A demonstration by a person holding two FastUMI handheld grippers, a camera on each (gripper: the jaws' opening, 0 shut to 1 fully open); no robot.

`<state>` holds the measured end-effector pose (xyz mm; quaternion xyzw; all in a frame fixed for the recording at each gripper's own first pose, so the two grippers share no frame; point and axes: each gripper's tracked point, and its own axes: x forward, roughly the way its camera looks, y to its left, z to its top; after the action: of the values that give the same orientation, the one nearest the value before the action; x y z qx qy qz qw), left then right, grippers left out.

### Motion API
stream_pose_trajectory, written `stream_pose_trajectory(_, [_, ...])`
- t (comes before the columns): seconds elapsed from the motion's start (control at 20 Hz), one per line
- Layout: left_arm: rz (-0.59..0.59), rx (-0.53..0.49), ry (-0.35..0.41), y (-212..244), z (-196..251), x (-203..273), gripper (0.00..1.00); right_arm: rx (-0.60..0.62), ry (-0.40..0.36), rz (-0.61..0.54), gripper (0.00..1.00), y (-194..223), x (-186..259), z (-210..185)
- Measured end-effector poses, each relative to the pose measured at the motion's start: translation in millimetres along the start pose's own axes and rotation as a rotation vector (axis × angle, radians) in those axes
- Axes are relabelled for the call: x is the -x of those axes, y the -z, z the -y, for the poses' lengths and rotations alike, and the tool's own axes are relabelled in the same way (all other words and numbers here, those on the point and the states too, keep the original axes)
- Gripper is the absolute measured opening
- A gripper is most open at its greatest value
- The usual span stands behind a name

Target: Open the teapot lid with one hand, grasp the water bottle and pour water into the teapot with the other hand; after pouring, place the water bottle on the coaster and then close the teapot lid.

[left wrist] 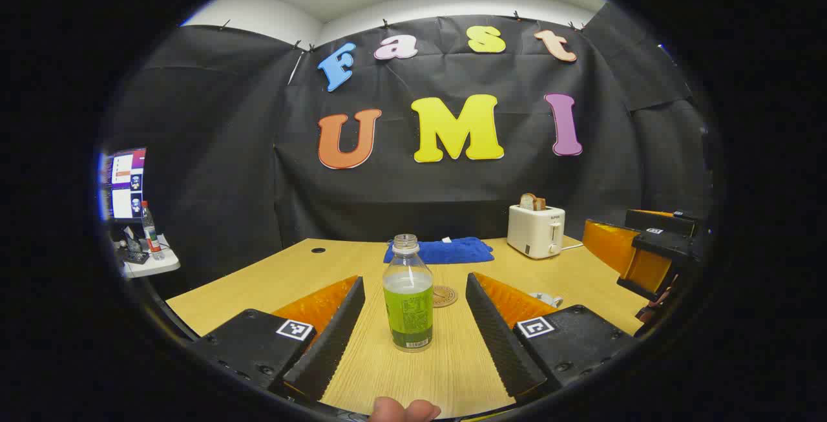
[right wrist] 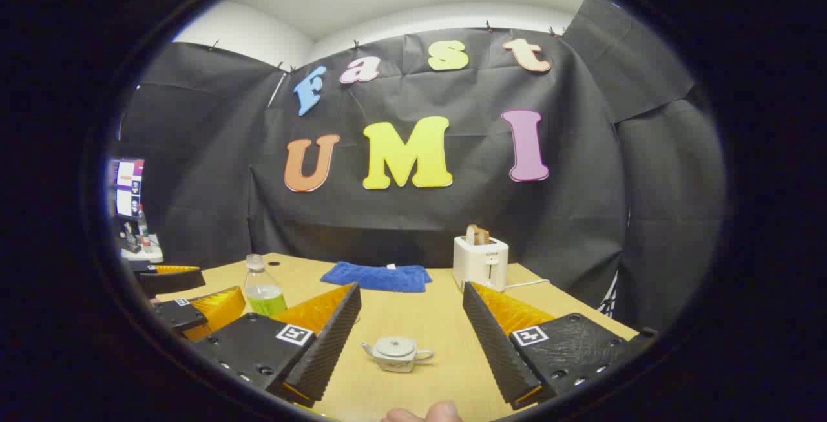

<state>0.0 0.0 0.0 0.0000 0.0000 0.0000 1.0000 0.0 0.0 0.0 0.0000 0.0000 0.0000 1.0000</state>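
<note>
An uncapped clear bottle (left wrist: 408,293) holding green liquid stands upright on the wooden table (left wrist: 258,280). It sits between the spread fingers of my left gripper (left wrist: 414,280), which is open and not touching it. A round coaster (left wrist: 444,296) lies just behind the bottle to its right. A small pale teapot (right wrist: 396,352) with its lid on sits between the fingers of my right gripper (right wrist: 411,293), also open, with gaps on both sides. In the right gripper view the bottle (right wrist: 261,293) and the left gripper (right wrist: 187,299) are off to the left.
A white toaster (left wrist: 536,231) with bread in it and a blue cloth (left wrist: 446,251) sit at the table's far edge. The right gripper (left wrist: 646,247) shows at the right. A monitor (left wrist: 123,183) and a side table stand beyond the table's left edge.
</note>
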Motion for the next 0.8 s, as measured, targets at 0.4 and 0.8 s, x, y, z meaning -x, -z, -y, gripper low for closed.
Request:
stream_pose_trajectory(0.4, [-0.008, 0.011, 0.030, 1.9, 1.4, -1.9, 0.98, 0.011, 0.008, -0.015, 0.97, 8.1, -3.4, 3.5])
stream_pose_trajectory(0.8, [-0.020, -0.003, 0.031, 4.8, -0.1, -2.9, 0.98, 0.014, 0.008, -0.031, 0.97, 14.8, -7.0, 3.7])
